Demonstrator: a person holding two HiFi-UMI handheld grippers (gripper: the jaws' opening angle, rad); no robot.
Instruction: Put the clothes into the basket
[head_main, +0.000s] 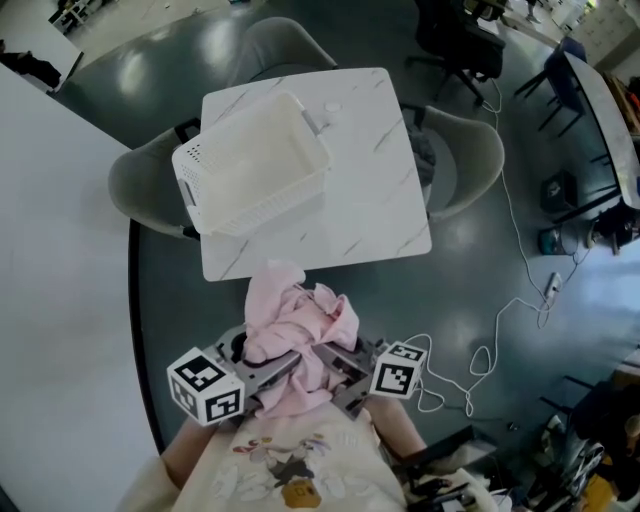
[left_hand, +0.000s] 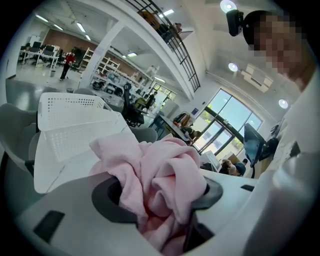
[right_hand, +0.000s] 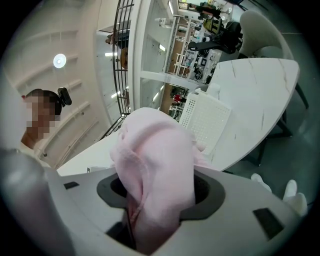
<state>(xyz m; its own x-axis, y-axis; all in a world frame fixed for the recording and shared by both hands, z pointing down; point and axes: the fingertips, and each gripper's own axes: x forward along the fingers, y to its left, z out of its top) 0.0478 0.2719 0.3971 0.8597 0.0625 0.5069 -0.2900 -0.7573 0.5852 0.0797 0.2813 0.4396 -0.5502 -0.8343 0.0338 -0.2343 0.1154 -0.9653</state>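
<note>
Head view: bright, even indoor light, soft shadows. Pale reflections on the dark floor (head_main: 150, 60), slight sheen on the white table (head_main: 380, 200), edges bowed by the wide lens. Both gripper views: strong fisheye, dark vignette at the corners. Left gripper view: windows (left_hand: 225, 120) blown out, ceiling lamps (left_hand: 233, 66) glare, the pink cloth (left_hand: 160, 175) near the lens is slightly soft. Right gripper view: round lamp (right_hand: 59, 61) flares.

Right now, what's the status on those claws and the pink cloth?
Left gripper and right gripper both clamped on pink cloth. Cloth near table edge, white basket empty. Nothing in the way.
</note>
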